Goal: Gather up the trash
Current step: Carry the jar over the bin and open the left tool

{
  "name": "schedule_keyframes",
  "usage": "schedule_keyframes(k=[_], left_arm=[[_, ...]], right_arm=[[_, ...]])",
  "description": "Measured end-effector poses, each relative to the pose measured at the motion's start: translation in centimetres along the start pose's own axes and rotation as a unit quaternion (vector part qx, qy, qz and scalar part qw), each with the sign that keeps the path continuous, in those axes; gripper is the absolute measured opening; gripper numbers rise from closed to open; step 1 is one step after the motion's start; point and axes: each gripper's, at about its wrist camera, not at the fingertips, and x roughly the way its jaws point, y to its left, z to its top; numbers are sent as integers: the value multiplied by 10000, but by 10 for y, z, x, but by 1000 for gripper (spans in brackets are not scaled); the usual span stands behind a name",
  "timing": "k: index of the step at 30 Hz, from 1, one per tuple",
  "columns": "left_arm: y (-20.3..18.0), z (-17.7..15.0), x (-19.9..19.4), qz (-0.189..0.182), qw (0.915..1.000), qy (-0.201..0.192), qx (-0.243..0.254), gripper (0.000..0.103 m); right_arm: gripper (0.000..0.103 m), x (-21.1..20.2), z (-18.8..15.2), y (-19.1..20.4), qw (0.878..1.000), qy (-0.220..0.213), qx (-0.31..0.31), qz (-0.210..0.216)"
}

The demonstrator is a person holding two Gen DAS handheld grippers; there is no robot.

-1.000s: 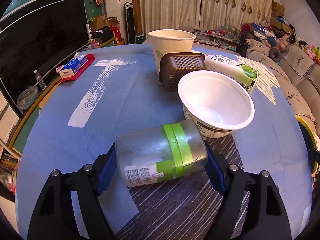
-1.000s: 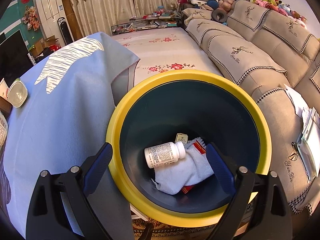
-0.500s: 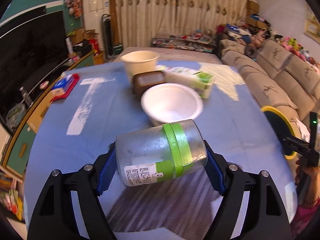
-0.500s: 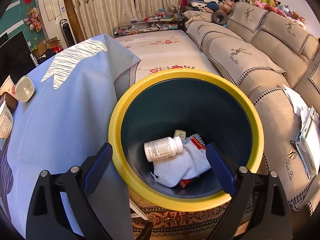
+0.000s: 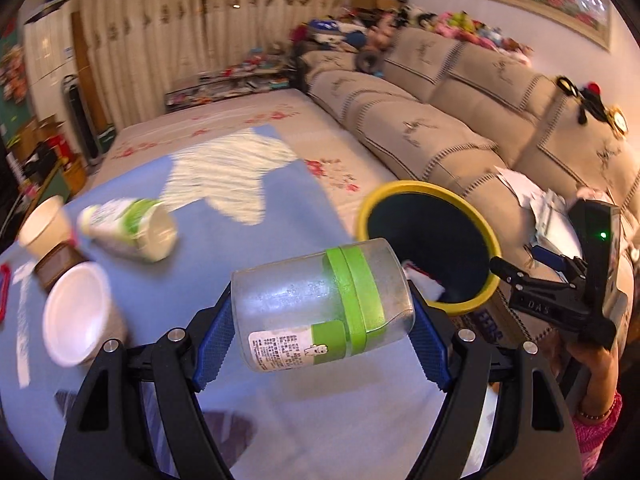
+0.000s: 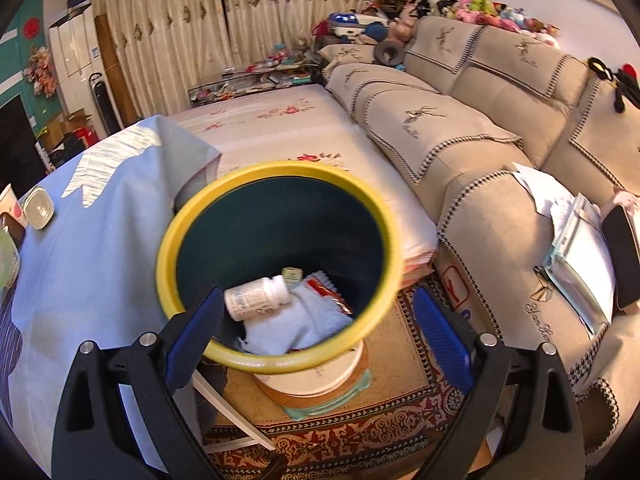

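Observation:
My left gripper (image 5: 320,332) is shut on a clear plastic jar with a green band (image 5: 320,304), held on its side above the blue table's right edge. The yellow-rimmed dark bin (image 5: 428,256) stands just beyond it, to the right. My right gripper (image 6: 316,328) is open and empty, above the near rim of the bin (image 6: 280,264). Inside the bin lie a white pill bottle (image 6: 256,298), a pale blue cloth (image 6: 296,324) and a red wrapper (image 6: 328,292). The right gripper's body also shows in the left wrist view (image 5: 560,304).
On the blue table (image 5: 280,400) lie a green-and-white carton (image 5: 128,228), a white bowl (image 5: 76,312), a brown box (image 5: 60,264) and a paper cup (image 5: 44,224). A beige sofa (image 6: 500,140) with papers runs along the right. A patterned rug (image 6: 360,432) lies under the bin.
My left gripper has swung right with the jar, from over the table's middle to next to the bin. My right gripper has pulled back and up from the bin, still open.

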Motion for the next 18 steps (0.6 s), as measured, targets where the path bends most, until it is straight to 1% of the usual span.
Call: schedule_keyframes(k=[5, 8, 11, 14, 18], left_arm=[[-60, 36, 48, -452, 9976, 274, 457, 77], [-84, 54, 81, -554, 9956, 443, 608, 77], [-108, 69, 117, -686, 9931, 708, 638, 77], [-122, 76, 145, -732, 9916, 857, 632, 77], [-123, 79, 169, -610, 9919, 969, 548, 78]], right_arm=[[91, -1, -10, -26, 9996, 79, 221, -127], [91, 0, -16, -36, 9992, 146, 320, -178], [91, 1, -22, -44, 9987, 227, 394, -225], [91, 2, -27, -50, 9982, 284, 448, -274], [91, 1, -30, -53, 9978, 320, 492, -292]])
